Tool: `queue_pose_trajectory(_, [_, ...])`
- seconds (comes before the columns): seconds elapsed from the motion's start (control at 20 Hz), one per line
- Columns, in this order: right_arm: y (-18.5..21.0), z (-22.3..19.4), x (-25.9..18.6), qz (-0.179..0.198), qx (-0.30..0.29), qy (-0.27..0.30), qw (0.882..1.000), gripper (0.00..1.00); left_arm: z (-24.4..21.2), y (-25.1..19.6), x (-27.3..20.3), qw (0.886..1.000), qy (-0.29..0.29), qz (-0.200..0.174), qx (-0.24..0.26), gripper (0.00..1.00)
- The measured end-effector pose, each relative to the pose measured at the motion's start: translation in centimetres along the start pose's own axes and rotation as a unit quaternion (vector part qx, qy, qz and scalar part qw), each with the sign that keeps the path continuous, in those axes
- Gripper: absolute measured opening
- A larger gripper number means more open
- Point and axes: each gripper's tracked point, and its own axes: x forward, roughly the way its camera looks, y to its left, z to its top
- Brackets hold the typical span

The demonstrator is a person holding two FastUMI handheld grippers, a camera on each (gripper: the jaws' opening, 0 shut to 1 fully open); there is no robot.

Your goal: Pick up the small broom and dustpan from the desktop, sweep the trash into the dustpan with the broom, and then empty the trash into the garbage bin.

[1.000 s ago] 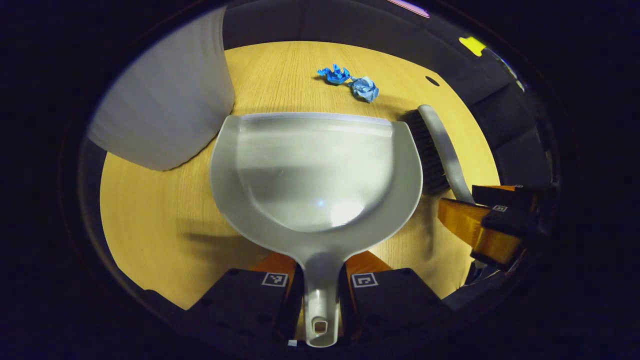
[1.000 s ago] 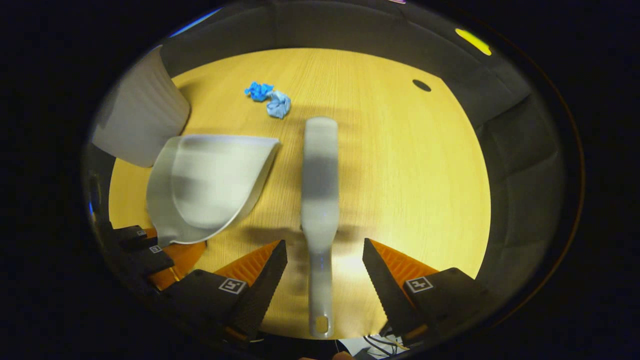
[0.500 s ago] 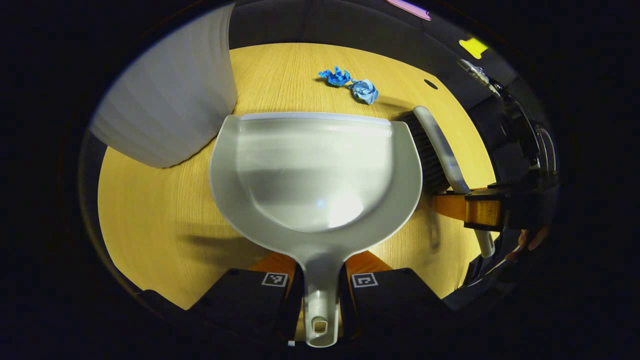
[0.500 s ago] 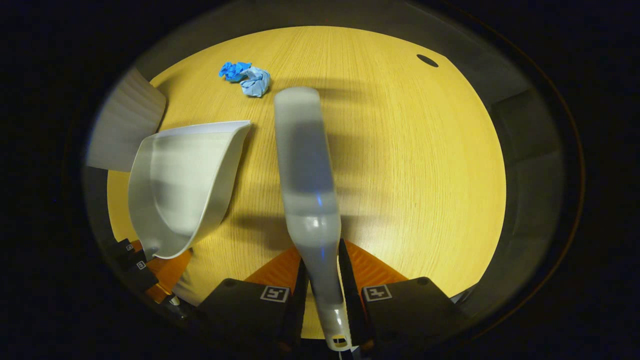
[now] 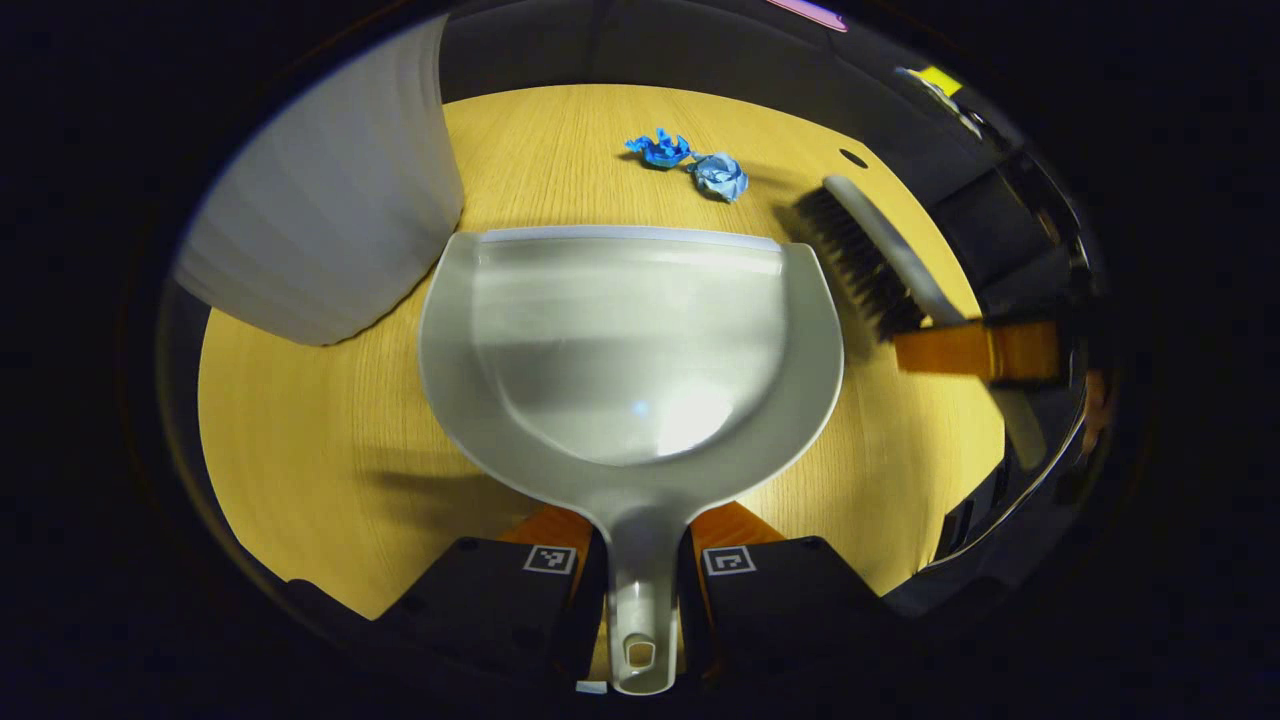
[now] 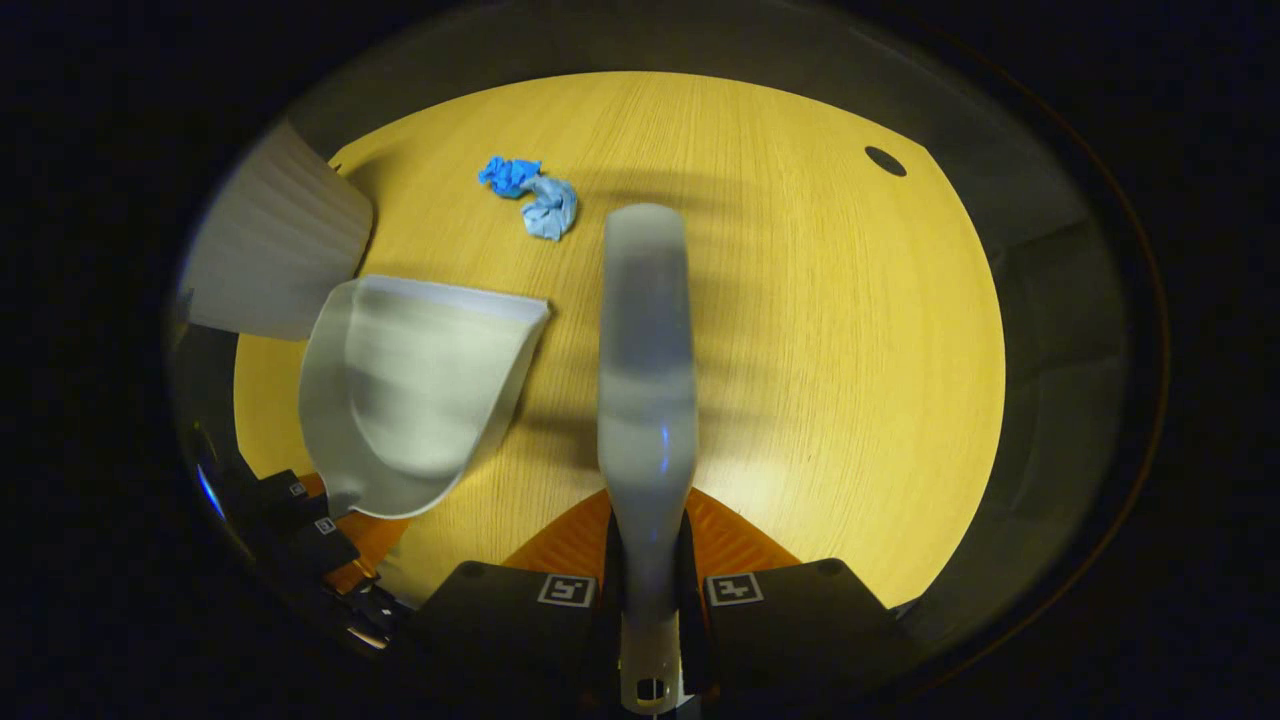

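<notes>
Left gripper view — left gripper (image 5: 640, 575): both fingers clamped on the handle of the dustpan (image 5: 630, 350), one on each side.
Dustpan: pan facing up, its front lip towards the trash (image 5: 690, 165); whether the lip touches the desk (image 5: 300, 420) cannot be told.
Trash: two crumpled blue scraps touching each other, lying on the desk beyond the lip, a little to the right of its middle.
Broom (image 5: 865, 260): to the right of the dustpan, bristles dark and turned towards the pan, held off the desk by the right gripper (image 5: 975, 350).
Bin (image 5: 330, 200): pale and ribbed, standing at the left, just beside the dustpan's left rim.

Right gripper view — right gripper (image 6: 650, 590): fingers closed tight on the broom's handle (image 6: 648, 380), whose back runs straight ahead towards the scraps.
Trash here: ahead and left of the broom's tip (image 6: 535, 195), near it but apart.
Dustpan here: left of the broom (image 6: 415, 390), with the left gripper at its handle (image 6: 325, 535).

Progress: both tools look picked up — the first step seems done. No trash lies in the pan, so sweeping and emptying into the bin are left.
</notes>
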Motion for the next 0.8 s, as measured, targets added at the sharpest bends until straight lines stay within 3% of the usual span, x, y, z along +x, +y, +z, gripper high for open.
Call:
queue_pose_trajectory(0.3, [-2.4,7.0,-0.5,0.002,-0.071,-0.024,0.997,0.26,0.1,1.5,-0.6,0.998,0.029,0.011,0.057,0.30])
queue_pose_trajectory(0.4, [-3.6,10.1,0.1,-0.019,-0.110,-0.030,0.993,0.25,0.6,2.3,-0.8,0.995,0.040,0.023,0.084,0.30])
queue_pose_trajectory(0.8, [-3.3,16.0,4.2,-0.025,-0.201,0.004,0.979,0.25,3.4,4.1,-2.3,0.986,0.078,0.033,0.145,0.30])
